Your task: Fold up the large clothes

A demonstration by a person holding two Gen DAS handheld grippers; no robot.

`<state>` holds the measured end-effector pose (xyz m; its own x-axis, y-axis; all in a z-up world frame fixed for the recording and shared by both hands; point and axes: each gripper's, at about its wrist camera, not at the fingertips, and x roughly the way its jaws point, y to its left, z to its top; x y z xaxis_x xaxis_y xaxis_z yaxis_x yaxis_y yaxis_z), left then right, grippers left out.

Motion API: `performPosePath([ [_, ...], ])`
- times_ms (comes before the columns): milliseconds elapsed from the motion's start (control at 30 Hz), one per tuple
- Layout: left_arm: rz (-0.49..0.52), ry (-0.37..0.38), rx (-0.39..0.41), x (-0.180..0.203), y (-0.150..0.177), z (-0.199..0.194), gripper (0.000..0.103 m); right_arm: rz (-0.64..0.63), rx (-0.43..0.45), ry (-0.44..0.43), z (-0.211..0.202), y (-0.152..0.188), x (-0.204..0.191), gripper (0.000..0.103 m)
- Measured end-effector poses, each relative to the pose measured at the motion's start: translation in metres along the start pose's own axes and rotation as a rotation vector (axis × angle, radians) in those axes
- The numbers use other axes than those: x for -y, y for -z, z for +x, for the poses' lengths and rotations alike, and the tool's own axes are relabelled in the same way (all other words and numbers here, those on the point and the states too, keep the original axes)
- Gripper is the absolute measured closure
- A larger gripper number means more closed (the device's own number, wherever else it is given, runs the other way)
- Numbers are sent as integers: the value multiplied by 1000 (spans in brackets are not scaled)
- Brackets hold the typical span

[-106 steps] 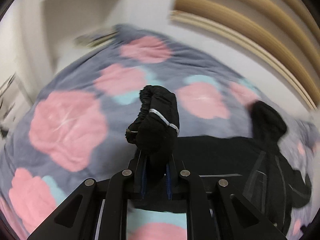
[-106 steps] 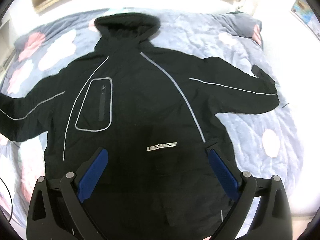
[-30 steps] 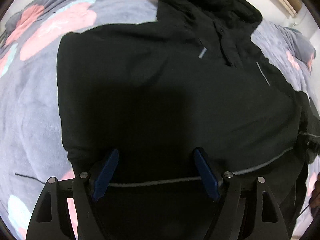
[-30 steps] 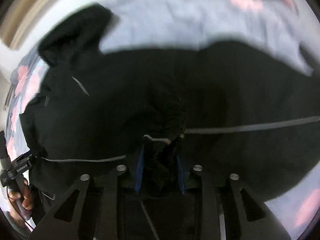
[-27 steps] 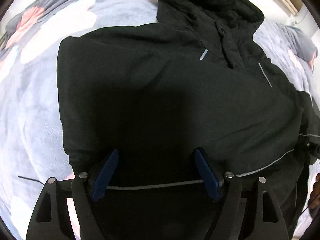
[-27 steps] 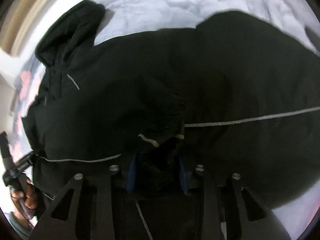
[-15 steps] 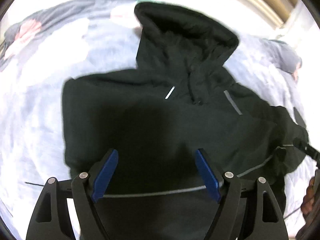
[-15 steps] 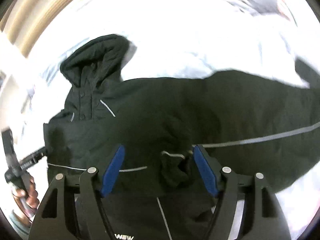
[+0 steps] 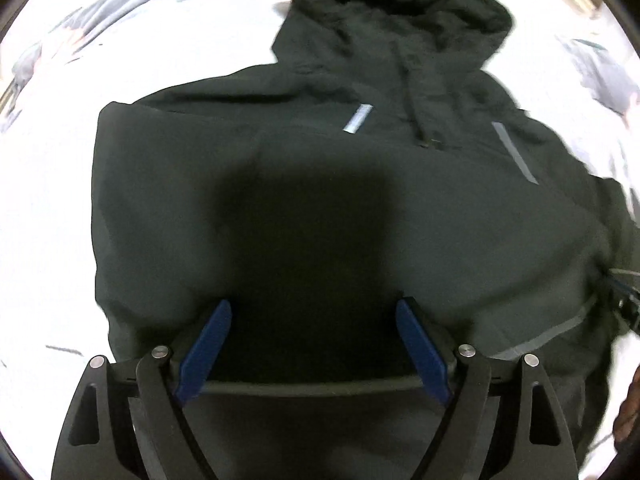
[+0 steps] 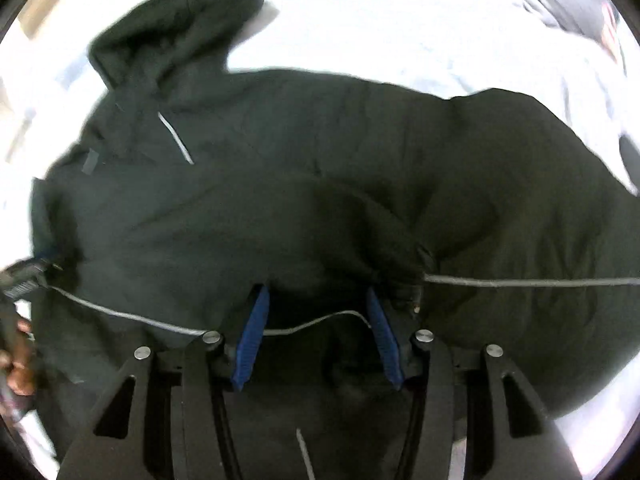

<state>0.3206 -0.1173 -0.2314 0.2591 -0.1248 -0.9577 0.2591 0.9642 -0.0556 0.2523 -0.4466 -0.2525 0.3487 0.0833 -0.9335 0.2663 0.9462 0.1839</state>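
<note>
One black hooded jacket [image 9: 320, 184] lies spread on a washed-out pale bedspread [image 9: 48, 208], filling most of both wrist views. Its hood [image 9: 392, 4] points away from the cameras, and short grey reflective strips [image 9: 357, 118] mark the chest on either side of the front placket. In the left wrist view one sleeve is folded across the body, its edge forming a straight dark line below the chest, and a thin grey piping line [image 9: 552, 332] runs along the lower right part of the fabric. In the right wrist view the hood [image 10: 172, 20] sits at the upper left, a sleeve cuff [image 10: 404, 272] bunches just beyond the right finger, and grey piping [image 10: 532, 281] stretches off to the right edge.

Above the jacket, the left gripper [image 9: 313, 312] hangs with its blue-padded fingers [image 9: 206, 344] spread wide and nothing between them. Likewise the right gripper [image 10: 316, 308] has its jaws parted, blue pads [image 10: 252, 336] apart over the dark cloth, gripping nothing.

At the left edge of the right wrist view, a hand [image 10: 18, 364] holds the handle of the other tool. Grey, crumpled bedding [image 9: 600, 76] shows near the upper right of the left view.
</note>
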Motion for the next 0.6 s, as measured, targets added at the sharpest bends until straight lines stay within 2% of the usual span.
performPosePath([
  [67, -1, 48, 19, 6, 16, -19, 17, 42, 36, -38, -22, 7, 21, 47],
  [233, 14, 70, 16, 21, 45, -45, 17, 146, 93, 64, -72, 42, 102, 46],
  [467, 20, 80, 32, 50, 53, -53, 17, 501, 179, 188, -137, 89, 277, 45],
  [600, 41, 73, 24, 69, 50, -48, 17, 647, 240, 195, -158, 101, 346, 43],
])
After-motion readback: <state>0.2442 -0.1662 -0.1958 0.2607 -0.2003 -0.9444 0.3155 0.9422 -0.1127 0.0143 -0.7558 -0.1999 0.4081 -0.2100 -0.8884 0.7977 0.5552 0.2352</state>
